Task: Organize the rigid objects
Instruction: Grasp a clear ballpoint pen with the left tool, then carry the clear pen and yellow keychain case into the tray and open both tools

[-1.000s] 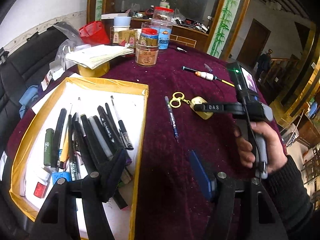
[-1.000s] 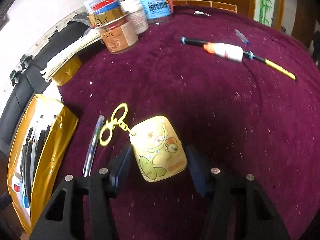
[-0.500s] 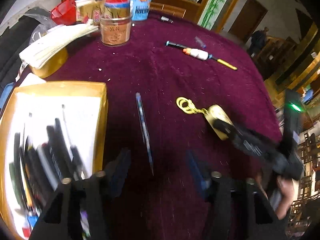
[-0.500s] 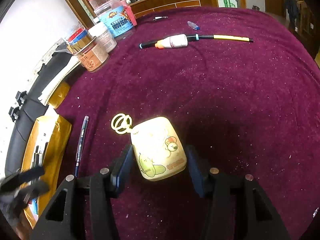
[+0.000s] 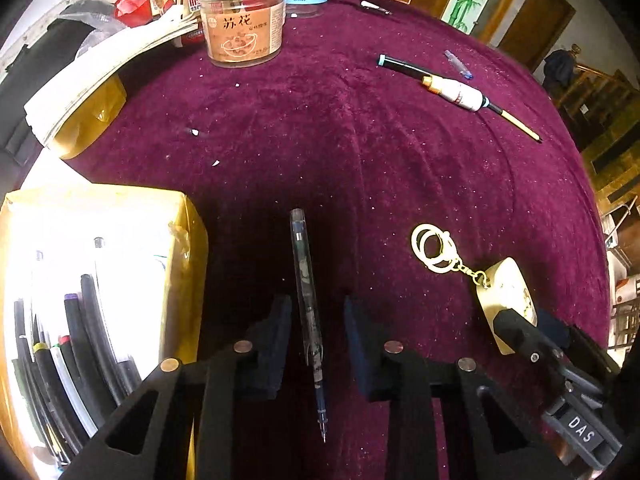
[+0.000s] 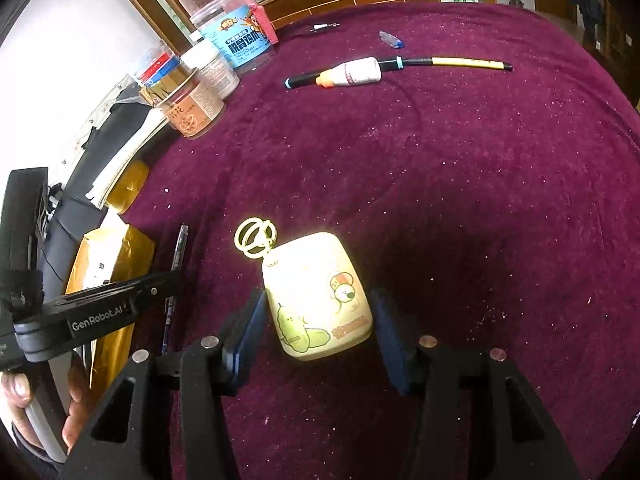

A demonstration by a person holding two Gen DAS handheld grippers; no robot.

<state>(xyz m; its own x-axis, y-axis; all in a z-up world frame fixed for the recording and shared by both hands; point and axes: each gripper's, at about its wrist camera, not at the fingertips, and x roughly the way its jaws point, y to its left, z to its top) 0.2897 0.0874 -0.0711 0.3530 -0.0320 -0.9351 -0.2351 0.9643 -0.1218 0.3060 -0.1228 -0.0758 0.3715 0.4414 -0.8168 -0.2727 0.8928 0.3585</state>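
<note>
Indoors, maroon velvet tablecloth (image 5: 360,152) (speckled), left tongs (image 5: 316,320) closing around pen (image 5: 306,292), right tongs (image 6: 316,320) open astride yellow keychain case (image 6: 316,296).

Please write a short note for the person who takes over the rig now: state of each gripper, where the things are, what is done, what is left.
Left gripper: jaws have just been closing around the pen on the cloth; gaps still show, no grip yet.
Right gripper: open, straddling the yellow case, not gripping.
Done: many pens lie in the gold box.
Left: pen, case, and the brush far across the table.
</note>
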